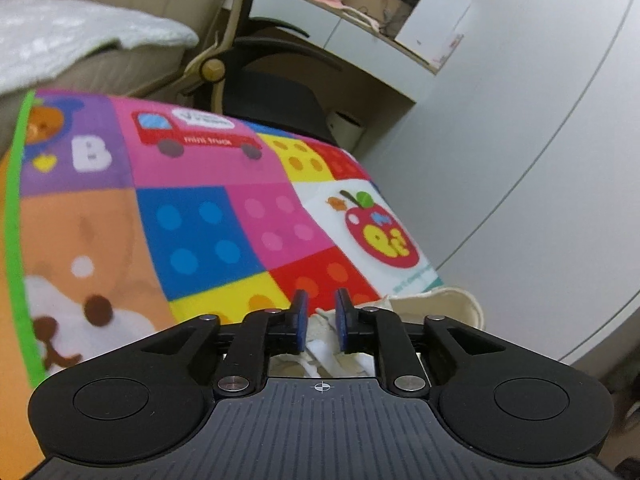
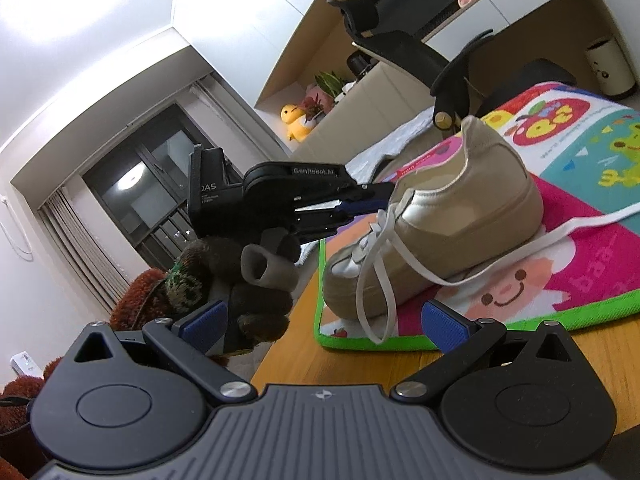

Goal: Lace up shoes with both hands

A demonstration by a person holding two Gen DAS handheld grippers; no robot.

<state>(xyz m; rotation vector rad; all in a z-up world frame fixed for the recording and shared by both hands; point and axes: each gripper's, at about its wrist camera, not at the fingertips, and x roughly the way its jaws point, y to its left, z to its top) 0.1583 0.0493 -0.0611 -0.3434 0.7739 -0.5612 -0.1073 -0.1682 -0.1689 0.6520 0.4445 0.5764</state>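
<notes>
The beige shoe (image 2: 448, 216) sits on a colourful play mat (image 2: 560, 280), which lies on the wooden bench (image 2: 288, 356). The toe points toward the mat's near green edge and the heel toward the desk chair (image 2: 404, 44) at the back. White laces (image 2: 380, 264) hang loose — one loop droops down the side of the shoe past the sole, and another strand trails off across the mat to the right.

The left hand-held gripper (image 2: 372, 204) comes in from the left, held by a gloved hand (image 2: 248, 280), with its tips right at the top of the lacing near the tongue. In its own view (image 1: 322, 312) the blue pads (image 1: 300, 320) stand close together with a narrow gap, and bits of white lace (image 1: 320, 348) and the shoe's collar (image 1: 440, 304) show beneath and beyond them. The pads don't look pressed on anything, so I'd call it nearly closed but not gripping — though it's hard to be sure whether any lace is caught.

The right hand-held gripper (image 2: 324, 326) hangs low in front of the shoe's toe, fingers spread wide, nothing between them. The hanging loop dangles just ahead of it, untouched.
</notes>
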